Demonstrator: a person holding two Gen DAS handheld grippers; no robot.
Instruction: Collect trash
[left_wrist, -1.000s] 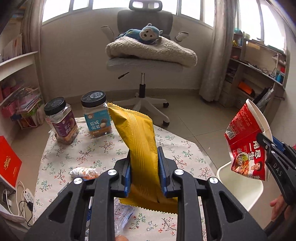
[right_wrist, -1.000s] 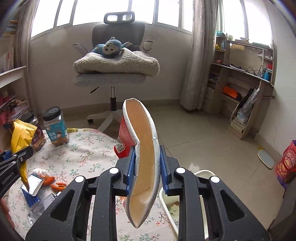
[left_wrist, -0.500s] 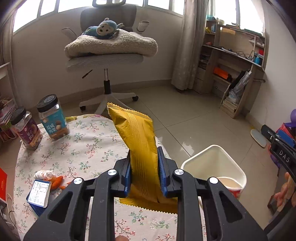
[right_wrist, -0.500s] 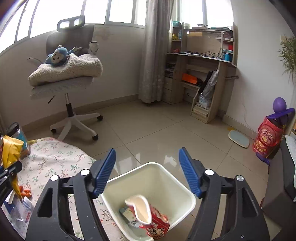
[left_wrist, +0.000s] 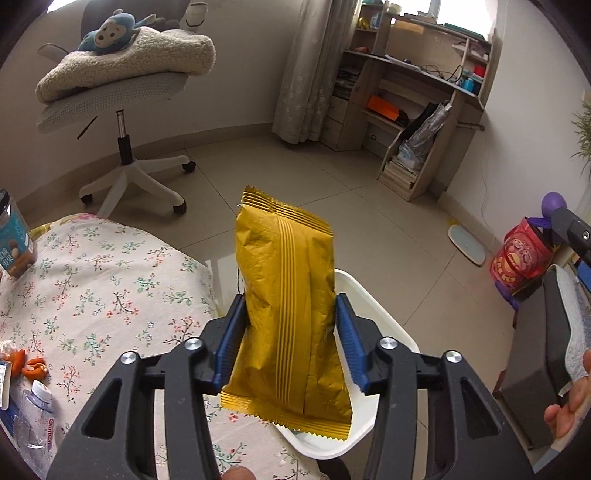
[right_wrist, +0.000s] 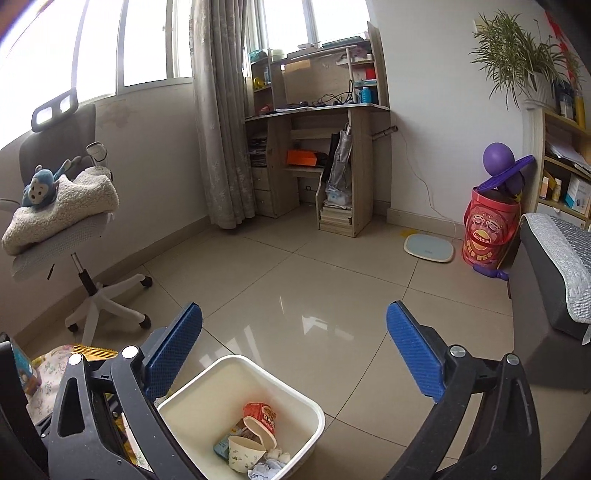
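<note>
A yellow snack packet (left_wrist: 288, 314) stands upright between the blue pads of my left gripper (left_wrist: 288, 321). The jaws are opening, and the pads no longer squeeze the packet. Its lower end hangs over the white trash bin (left_wrist: 373, 332) beside the table. My right gripper (right_wrist: 295, 339) is above the bin (right_wrist: 306, 406), its jaws opening wide with nothing between them. The red noodle cup (right_wrist: 262, 413) lies inside the bin with a paper cup and crumpled tissue.
The floral-cloth table (left_wrist: 92, 288) on the left holds a jar (left_wrist: 14, 240), orange peel (left_wrist: 33, 369) and a plastic bottle (left_wrist: 37, 424). An office chair (left_wrist: 122, 92) stands behind it. A red bucket (left_wrist: 524, 254), a scale (left_wrist: 467, 245) and a dark box (left_wrist: 535, 369) are on the right.
Both grippers swung right from the table to the bin. The right one opened and the red cup dropped in. The left jaws widened around the yellow packet.
</note>
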